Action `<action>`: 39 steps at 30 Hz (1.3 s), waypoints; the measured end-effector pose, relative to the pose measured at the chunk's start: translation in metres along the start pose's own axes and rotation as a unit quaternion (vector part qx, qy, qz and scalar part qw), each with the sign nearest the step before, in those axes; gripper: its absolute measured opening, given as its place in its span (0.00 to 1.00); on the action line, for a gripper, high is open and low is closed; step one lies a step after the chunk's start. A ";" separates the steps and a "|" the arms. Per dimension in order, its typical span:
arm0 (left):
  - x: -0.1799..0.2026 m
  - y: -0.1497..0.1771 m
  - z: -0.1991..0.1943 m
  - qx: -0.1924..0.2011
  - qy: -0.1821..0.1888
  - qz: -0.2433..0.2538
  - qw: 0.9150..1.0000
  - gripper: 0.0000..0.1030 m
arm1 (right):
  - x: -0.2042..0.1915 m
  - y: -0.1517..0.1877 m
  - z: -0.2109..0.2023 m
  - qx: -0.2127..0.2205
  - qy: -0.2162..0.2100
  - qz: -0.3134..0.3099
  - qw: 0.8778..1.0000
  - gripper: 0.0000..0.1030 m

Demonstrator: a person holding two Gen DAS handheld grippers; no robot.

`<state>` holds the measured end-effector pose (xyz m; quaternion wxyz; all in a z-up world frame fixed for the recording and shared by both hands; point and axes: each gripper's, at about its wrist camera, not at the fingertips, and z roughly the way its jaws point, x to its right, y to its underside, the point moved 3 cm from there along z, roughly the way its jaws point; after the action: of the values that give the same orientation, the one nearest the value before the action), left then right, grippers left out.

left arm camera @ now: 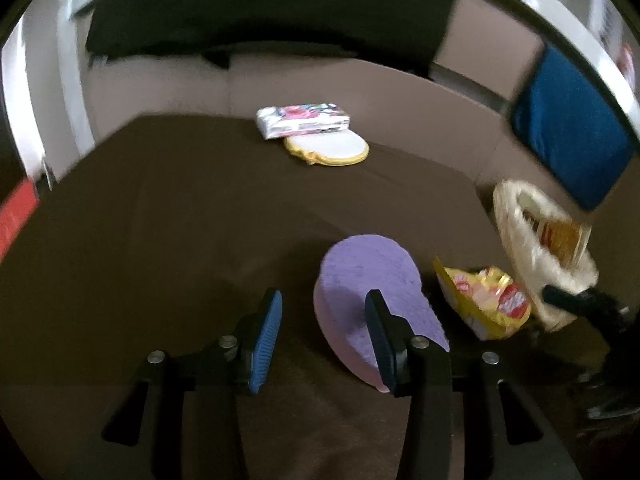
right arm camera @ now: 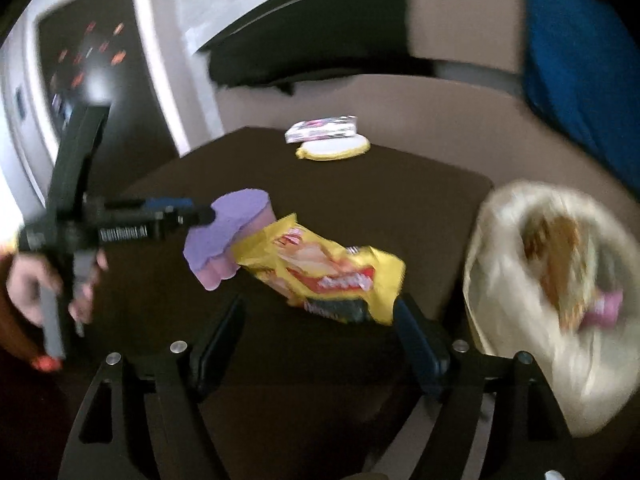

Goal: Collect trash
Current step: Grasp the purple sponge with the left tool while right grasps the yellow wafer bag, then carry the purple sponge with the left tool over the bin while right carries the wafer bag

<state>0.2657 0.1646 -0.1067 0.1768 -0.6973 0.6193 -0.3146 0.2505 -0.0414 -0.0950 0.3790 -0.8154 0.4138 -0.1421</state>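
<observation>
The right tool stands wide open and empty, with the crumpled yellow snack wrapper lying on the dark brown table just beyond its fingers. The left tool is partly open, holding nothing, beside the purple sponge. The wrapper is best pinched mid-body, then carried to the white plastic bag at the right table edge.

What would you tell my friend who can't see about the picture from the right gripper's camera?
A crinkled yellow snack wrapper lies on a dark brown table, just ahead of the right gripper, whose jaws are open. A purple sponge sits left of the wrapper, with the left gripper at it, and a white trash bag gapes open at right.
</observation>
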 end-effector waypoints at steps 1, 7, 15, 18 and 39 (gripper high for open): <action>-0.006 -0.001 0.000 -0.003 0.011 -0.019 1.000 0.44 | -0.001 -0.003 0.006 -0.004 0.000 -0.012 1.000 0.72; -0.029 0.002 -0.008 -0.011 0.059 -0.094 0.994 0.44 | 0.001 -0.015 0.054 -0.052 -0.008 -0.024 0.998 0.72; -0.038 0.001 0.011 -0.039 0.106 -0.148 0.983 0.44 | 0.028 -0.021 0.057 -0.037 -0.046 0.085 0.995 0.46; -0.042 0.002 0.019 -0.049 0.122 -0.173 0.976 0.45 | 0.019 -0.012 0.047 -0.039 -0.067 0.091 0.993 0.41; 0.050 -0.001 0.024 -0.024 -0.012 0.018 0.999 0.63 | 0.055 0.000 -0.029 0.045 -0.001 0.167 0.985 0.41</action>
<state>0.2842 0.1131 -0.1126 0.1729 -0.6938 0.6367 -0.2886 0.2688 -0.0992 -0.0807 0.4341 -0.7169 0.5373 -0.0947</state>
